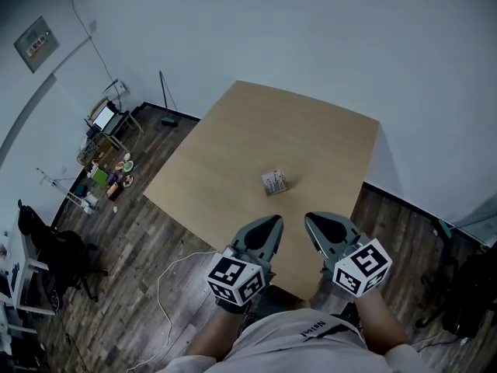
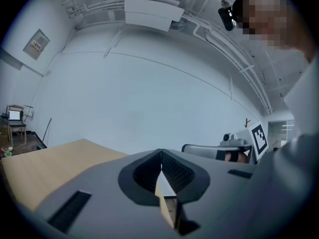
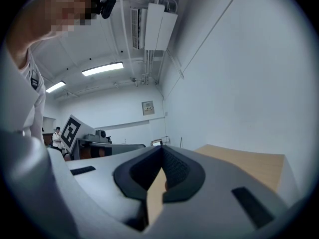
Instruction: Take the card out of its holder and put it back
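A small card holder with a pale printed card (image 1: 274, 182) stands on the wooden table (image 1: 233, 154), a little past the middle toward the near edge. My left gripper (image 1: 276, 222) hovers over the near edge, shut and empty, a short way short of the holder. My right gripper (image 1: 311, 220) is beside it, also shut with nothing held. In the left gripper view the jaws (image 2: 161, 153) meet at the tips and tilt up toward the wall. The right gripper view shows its jaws (image 3: 162, 151) closed too. Neither gripper view shows the card holder.
Wooden floor surrounds the table. A white cable (image 1: 167, 286) trails on the floor at the near left. Chairs, a small desk with a laptop (image 1: 103, 117) and clutter stand far left. A broom (image 1: 165, 99) leans on the wall behind the table.
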Demonstrator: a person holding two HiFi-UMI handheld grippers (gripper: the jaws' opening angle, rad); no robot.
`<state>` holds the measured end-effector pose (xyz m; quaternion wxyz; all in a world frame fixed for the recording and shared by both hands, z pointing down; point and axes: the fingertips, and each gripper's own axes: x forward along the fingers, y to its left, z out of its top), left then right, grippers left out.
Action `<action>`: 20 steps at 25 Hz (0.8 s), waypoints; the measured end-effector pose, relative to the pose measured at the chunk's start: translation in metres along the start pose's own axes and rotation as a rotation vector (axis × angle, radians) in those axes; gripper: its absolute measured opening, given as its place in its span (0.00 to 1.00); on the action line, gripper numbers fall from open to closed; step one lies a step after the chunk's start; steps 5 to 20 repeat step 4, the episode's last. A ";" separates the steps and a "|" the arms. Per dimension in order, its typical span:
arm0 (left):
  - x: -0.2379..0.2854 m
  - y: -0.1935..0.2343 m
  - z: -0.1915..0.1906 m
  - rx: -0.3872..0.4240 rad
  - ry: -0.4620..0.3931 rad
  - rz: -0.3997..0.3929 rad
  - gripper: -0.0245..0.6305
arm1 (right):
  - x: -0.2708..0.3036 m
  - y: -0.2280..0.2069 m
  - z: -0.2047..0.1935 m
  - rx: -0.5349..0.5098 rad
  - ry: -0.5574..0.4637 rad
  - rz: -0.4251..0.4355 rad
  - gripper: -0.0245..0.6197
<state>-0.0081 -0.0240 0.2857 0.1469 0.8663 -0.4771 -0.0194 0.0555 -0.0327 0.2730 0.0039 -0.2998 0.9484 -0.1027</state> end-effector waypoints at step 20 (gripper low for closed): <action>0.001 0.001 -0.002 0.001 0.003 -0.001 0.06 | 0.000 -0.002 -0.002 -0.002 -0.001 -0.002 0.06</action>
